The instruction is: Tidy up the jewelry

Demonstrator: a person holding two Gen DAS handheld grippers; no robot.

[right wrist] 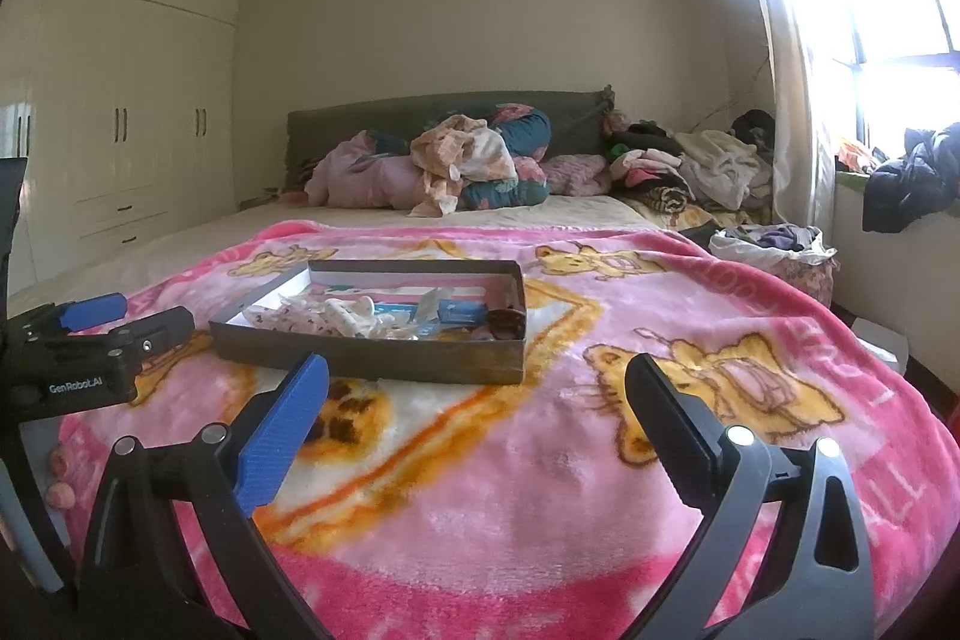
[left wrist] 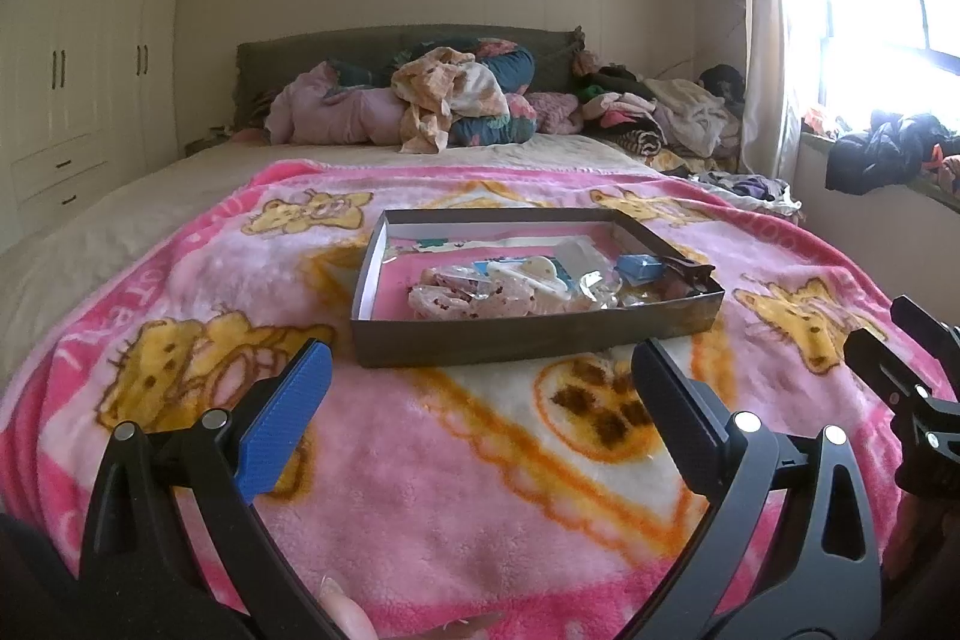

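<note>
Your shallow dark-grey cardboard tray sits flat on the pink plush cartoon-print blanket covering the bed. That tray is your landmark.

Inside the tray: a loose heap of jewelry, mostly clear plastic packets with pale pink pieces, bunched toward its near wall. A white clip-shaped piece lies on top of the heap. A small blue box sits toward the tray's right end, with a dark brown hair claw just beside it at the right corner. Individual items are too jumbled to tell apart further.

Your left gripper is just short of the tray's near wall, fingers spread wide, holding nothing, not touching the tray. Your right gripper is in front of the tray's near right corner, fingers also spread wide and holding nothing.

Beyond the tray's far wall: a pile of rumpled bedding and clothes against the grey headboard.
</note>
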